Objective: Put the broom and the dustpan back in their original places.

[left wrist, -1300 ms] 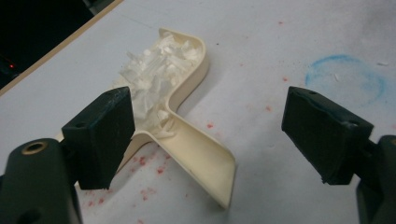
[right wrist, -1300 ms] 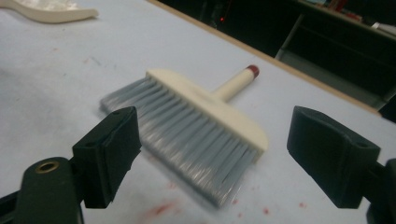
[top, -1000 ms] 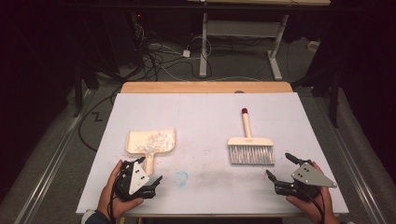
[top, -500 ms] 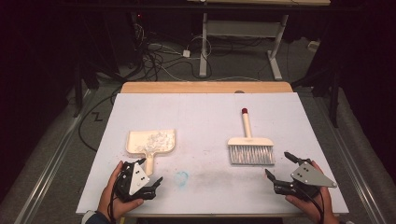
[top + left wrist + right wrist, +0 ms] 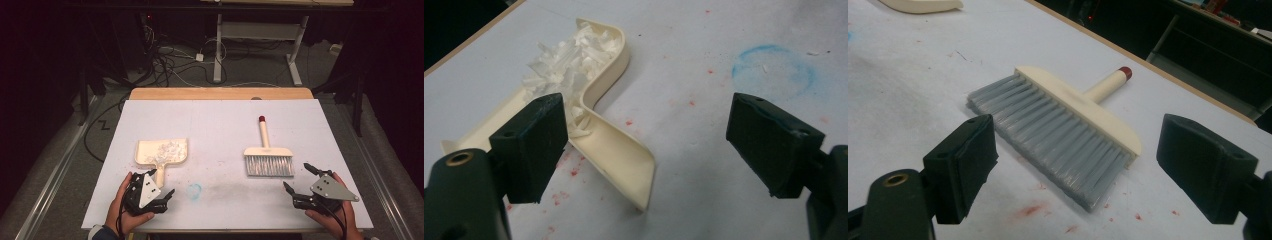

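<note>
Cream dustpan (image 5: 611, 145) handle partly hidden behind left claw (image 5: 649, 150), jaws apart

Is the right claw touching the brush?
Apart. In the right gripper view, the right claw stands open with bare table between its jaws and the brush; the high view shows a gap too.

A white board (image 5: 220, 130) covers the table; a strip of bare wood (image 5: 220, 93) shows along its far edge. On the board, near the front and a little left of the middle, there is a faint blue ring (image 5: 194, 189), with small red specks (image 5: 629, 122) around. Behind the table, cables (image 5: 170, 60) lie on the floor beside white desk legs (image 5: 218, 47).
</note>
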### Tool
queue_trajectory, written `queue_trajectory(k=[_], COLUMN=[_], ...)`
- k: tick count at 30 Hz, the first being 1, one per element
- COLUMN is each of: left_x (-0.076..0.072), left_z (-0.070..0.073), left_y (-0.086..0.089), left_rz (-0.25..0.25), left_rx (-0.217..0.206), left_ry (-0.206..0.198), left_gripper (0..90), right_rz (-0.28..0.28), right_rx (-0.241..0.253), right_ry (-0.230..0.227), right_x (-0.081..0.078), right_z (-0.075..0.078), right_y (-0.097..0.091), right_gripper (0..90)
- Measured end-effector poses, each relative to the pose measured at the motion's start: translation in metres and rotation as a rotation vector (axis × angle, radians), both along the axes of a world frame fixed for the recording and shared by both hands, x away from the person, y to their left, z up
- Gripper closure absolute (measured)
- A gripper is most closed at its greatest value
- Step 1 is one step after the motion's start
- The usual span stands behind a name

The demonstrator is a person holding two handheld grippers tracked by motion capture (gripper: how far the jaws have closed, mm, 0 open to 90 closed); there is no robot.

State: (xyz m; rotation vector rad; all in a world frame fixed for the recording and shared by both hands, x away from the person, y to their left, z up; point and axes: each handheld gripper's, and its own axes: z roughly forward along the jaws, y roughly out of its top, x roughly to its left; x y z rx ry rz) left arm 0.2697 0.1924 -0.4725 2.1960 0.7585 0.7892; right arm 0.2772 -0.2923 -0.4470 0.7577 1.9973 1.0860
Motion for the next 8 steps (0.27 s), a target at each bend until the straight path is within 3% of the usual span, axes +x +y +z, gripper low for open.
queue_trajectory(k=[8], left_x=[0.0018], left_z=[0.0002], left_y=[-0.0043], left_rz=[-0.006], left_rx=[0.005], left_ry=[0.005], left_gripper=[15.5], right_rz=[0.002], right_rx=[-0.020], right_ry=[0.014], right_x=[0.0000], right_z=[-0.0015], right_y=[0.0000], right_gripper=[17.1])
